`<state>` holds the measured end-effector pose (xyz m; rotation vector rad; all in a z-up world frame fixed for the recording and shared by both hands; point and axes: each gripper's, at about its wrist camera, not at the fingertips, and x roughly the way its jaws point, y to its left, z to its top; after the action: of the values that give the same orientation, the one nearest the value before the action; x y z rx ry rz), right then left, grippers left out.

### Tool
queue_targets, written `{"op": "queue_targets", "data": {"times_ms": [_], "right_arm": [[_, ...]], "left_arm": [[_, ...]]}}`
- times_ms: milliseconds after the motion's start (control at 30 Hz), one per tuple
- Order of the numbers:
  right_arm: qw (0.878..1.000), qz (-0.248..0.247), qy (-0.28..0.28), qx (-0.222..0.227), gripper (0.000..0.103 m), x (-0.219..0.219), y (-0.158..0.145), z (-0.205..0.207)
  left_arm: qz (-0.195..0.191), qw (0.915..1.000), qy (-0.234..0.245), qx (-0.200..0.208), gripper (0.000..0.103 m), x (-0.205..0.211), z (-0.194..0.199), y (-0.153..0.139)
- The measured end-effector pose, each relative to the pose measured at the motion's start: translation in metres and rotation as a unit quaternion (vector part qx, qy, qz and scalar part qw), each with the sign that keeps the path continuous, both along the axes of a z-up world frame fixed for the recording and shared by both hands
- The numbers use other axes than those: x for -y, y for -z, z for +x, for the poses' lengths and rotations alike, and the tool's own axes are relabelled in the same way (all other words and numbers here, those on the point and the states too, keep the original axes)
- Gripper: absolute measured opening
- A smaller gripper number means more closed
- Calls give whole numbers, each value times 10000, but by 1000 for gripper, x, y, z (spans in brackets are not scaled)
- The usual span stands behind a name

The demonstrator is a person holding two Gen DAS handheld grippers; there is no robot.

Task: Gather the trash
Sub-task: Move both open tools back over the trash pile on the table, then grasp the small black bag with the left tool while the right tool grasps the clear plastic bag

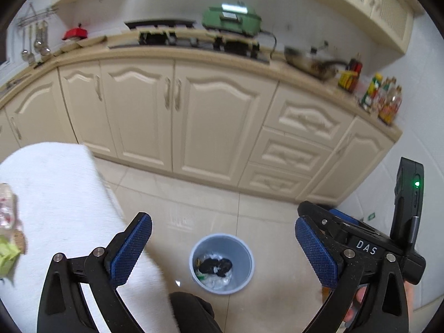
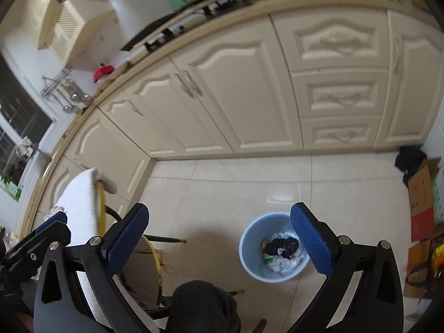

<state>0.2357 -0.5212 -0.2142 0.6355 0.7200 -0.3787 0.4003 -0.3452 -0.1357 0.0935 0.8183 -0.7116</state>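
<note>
Both grippers hang empty, fingers spread wide, above the bin (image 1: 221, 263) on the floor, which already holds trash (image 1: 215, 267). More scraps (image 1: 8, 238) wait at the table's (image 1: 61, 188) left edge, apparently next for collection.

Left gripper (image 1: 222, 249) and right gripper (image 2: 219, 241) are likely raised clear of the bin between drops.

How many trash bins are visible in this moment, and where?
1. A light blue trash bin stands on the tiled floor in front of the cabinets, with trash already inside. Others may sit outside both views.
</note>
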Motion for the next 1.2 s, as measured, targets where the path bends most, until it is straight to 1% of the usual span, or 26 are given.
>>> {"op": "queue_targets", "data": {"times_ms": [233,367,500,633,733,933,1000,1033,1100,1200], "right_arm": [[9975,-405,-436,388,103,-55,-52,14],[9932,-625,-760,626,103,-93,-81,24],[9858,-836,-1124,927,103,-136,-111,35],[9769,-1004,-1456,1202,103,-177,-134,44],[9691,-1089,-1735,1372,103,-207,-148,55],[9553,-1260,-2226,1486,103,-266,-159,75],[9507,-1331,-2381,1475,103,-283,-159,82],[9489,-1341,-2452,1468,103,-291,-159,86],[9445,-1366,-2628,1421,103,-307,-157,97],[9400,-1363,-2839,1310,103,-326,-149,114]], "left_arm": [[-393,9977,-442,326,102,-94,-41,-35],[-567,9941,-762,531,102,-150,-70,-52],[-785,9879,-1109,745,102,-207,-102,-68],[-804,9801,-1508,1005,102,-261,-139,-76],[-850,9733,-1843,1073,102,-299,-166,-77],[-828,9570,-2524,1162,102,-368,-219,-74],[-813,9528,-2683,1165,102,-377,-231,-74],[-803,9494,-2798,1177,102,-389,-240,-73],[-767,9455,-2932,1189,102,-388,-243,-75],[-686,9399,-3127,1183,102,-400,-250,-74]]}}
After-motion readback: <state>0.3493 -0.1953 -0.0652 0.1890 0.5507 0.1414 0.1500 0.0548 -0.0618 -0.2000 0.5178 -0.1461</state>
